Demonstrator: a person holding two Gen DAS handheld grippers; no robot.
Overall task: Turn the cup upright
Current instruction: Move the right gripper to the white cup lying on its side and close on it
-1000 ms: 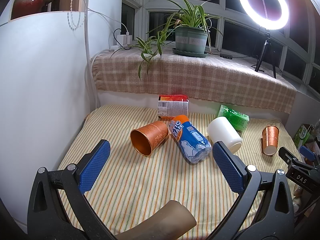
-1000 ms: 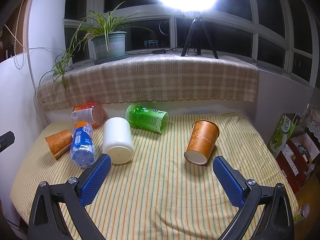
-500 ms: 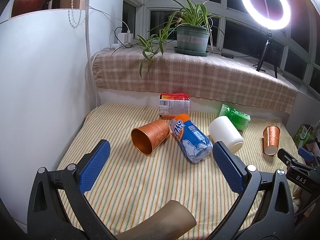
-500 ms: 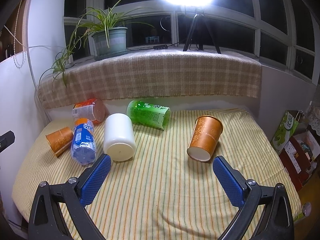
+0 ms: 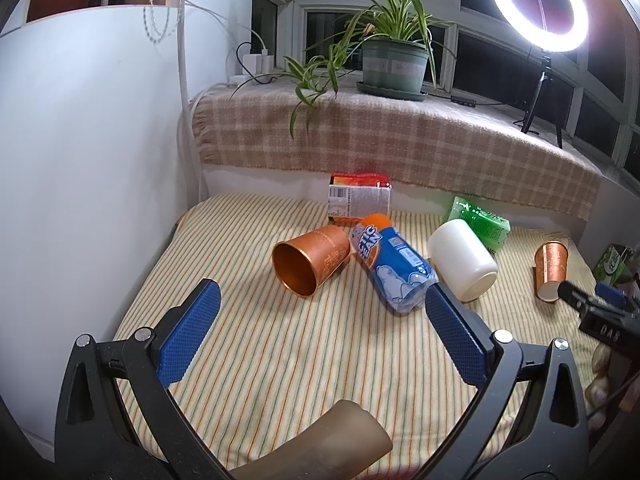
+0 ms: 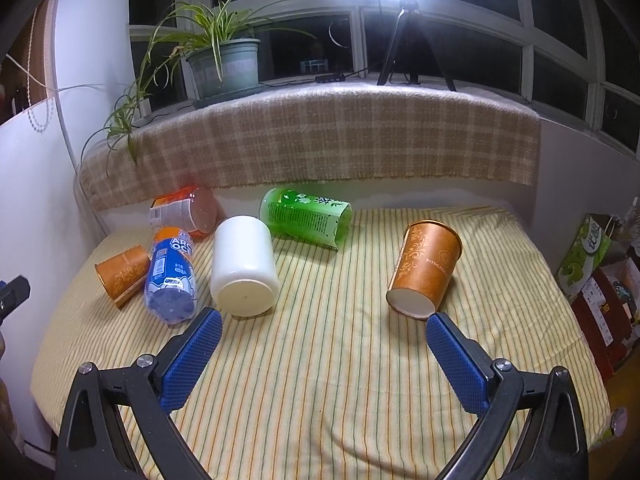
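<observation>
While both of my claws hang wide open with nothing between their blue pads, I can take stock from the near edge outward. My right claw hovers low over the striped cloth that covers the counter, and just beyond its right fingertip lies the orange paper cup, on its side, white base toward me and mouth pointing away toward the window. I judge it very light and thin-walled: stiff enough at the rolled rim and at the base, but easily crushed across the middle, so I would close gently across the wall close to the base and roll it up onto its bottom. The soft cloth may let it skid or roll away. My left claw is likewise spread and empty, and ahead of it a second orange cup lies with its open mouth facing me, touching a blue bottle. That one I could pinch by the lip, though the rim would flex. Beside the bottle rests a white jar, then a green bottle and an orange-labelled container near the plaid blanket. Farthest back stands a potted plant.
</observation>
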